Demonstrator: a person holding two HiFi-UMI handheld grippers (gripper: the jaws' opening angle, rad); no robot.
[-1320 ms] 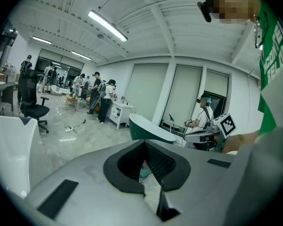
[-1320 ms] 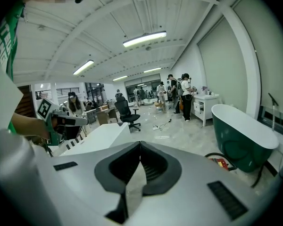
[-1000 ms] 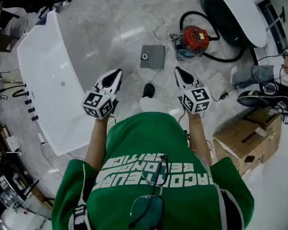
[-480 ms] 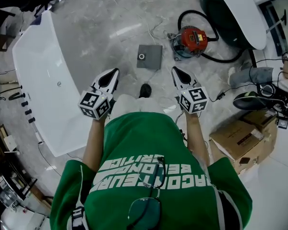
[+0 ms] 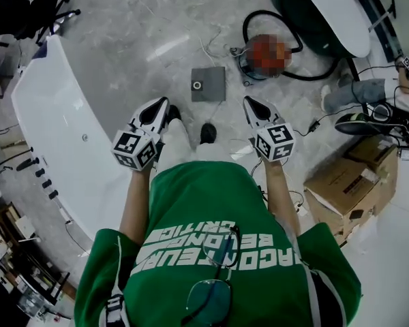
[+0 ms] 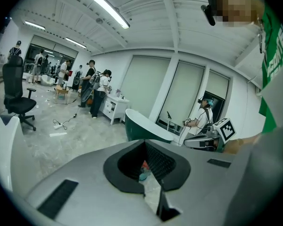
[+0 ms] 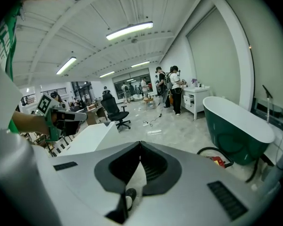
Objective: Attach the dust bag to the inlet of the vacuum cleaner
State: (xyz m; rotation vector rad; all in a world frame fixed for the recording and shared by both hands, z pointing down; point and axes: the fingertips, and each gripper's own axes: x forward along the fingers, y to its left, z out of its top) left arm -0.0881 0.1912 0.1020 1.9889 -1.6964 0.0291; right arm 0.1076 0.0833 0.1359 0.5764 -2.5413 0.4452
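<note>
The dust bag (image 5: pixel 208 84), a flat grey square with a white ring, lies on the marble floor ahead of the person's feet. The red vacuum cleaner (image 5: pixel 266 54) stands to its right with a black hose (image 5: pixel 286 29) looped round it. My left gripper (image 5: pixel 162 105) and right gripper (image 5: pixel 249 102) are held in the air at waist height, one on each side of the bag and short of it. Both are shut and hold nothing. In the right gripper view the vacuum cleaner (image 7: pixel 217 162) shows low at the right.
A long white bathtub (image 5: pixel 48 135) runs along the left. A dark green bathtub (image 5: pixel 307 12) stands beyond the vacuum. Cardboard boxes (image 5: pixel 347 186) and a seated person (image 5: pixel 368 94) are at the right. Cables (image 5: pixel 211 43) lie on the floor, and an office chair (image 5: pixel 27 9) stands far left.
The person has stepped forward, and one foot now shows further ahead. Both shut grippers were carried along. The floor, bag and vacuum have shifted slightly left in the head view.
</note>
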